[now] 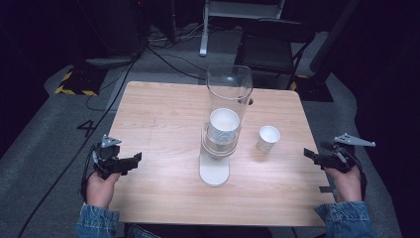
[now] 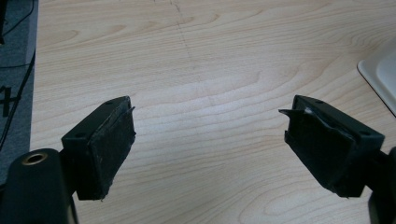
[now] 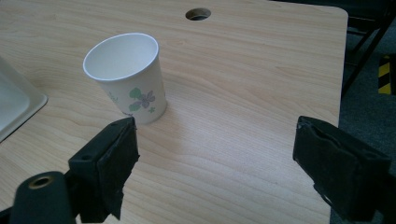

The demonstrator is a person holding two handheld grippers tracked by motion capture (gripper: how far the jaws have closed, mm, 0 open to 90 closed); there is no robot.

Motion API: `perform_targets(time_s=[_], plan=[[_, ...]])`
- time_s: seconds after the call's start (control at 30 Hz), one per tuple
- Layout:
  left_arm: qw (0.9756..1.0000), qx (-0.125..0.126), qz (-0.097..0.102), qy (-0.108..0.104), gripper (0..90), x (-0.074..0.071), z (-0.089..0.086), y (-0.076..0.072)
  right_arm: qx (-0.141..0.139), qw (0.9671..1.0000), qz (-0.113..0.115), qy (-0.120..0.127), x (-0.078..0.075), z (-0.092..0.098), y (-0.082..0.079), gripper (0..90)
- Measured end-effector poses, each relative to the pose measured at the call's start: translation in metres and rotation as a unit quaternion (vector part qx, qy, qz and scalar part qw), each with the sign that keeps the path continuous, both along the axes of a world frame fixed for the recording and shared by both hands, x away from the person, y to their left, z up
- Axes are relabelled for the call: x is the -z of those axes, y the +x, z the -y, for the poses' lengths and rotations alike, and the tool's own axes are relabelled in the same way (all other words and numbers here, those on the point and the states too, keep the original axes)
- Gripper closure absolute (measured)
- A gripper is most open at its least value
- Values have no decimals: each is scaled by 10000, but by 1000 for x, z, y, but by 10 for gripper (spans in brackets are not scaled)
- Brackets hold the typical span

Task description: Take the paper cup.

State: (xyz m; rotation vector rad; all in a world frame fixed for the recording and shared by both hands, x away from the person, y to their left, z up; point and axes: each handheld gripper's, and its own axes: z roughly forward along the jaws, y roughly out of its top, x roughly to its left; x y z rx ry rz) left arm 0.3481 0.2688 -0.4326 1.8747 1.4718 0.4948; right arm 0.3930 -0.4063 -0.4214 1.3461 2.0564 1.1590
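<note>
A clear cup-dispenser tube [image 1: 228, 94] stands upright on a white base [image 1: 214, 173] at the middle of the wooden table [image 1: 163, 124]. White paper cups [image 1: 223, 126] are stacked inside it. To its right a single paper cup [image 1: 268, 138] stands upright; in the right gripper view this cup [image 3: 126, 77] shows a purple and green flower print. My left gripper [image 1: 132, 161] is open at the table's left edge, over bare wood [image 2: 208, 114]. At the right edge my right gripper [image 1: 309, 154] is open too, a short way from the cup [image 3: 217, 123].
A round cable hole [image 3: 198, 14] lies in the table behind the loose cup. The base's corner [image 2: 380, 74] shows right of my left jaws. A black chair [image 1: 275, 44] and floor cables [image 1: 163, 54] lie beyond the far edge.
</note>
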Motion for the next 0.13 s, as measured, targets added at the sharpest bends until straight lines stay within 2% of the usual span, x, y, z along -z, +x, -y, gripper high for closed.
perform_targets(time_s=[0.13], plan=[[10000, 12, -10, 42, 158, 1, 0, 1, -45, 9999, -52, -95, 7, -7, 4, 144]])
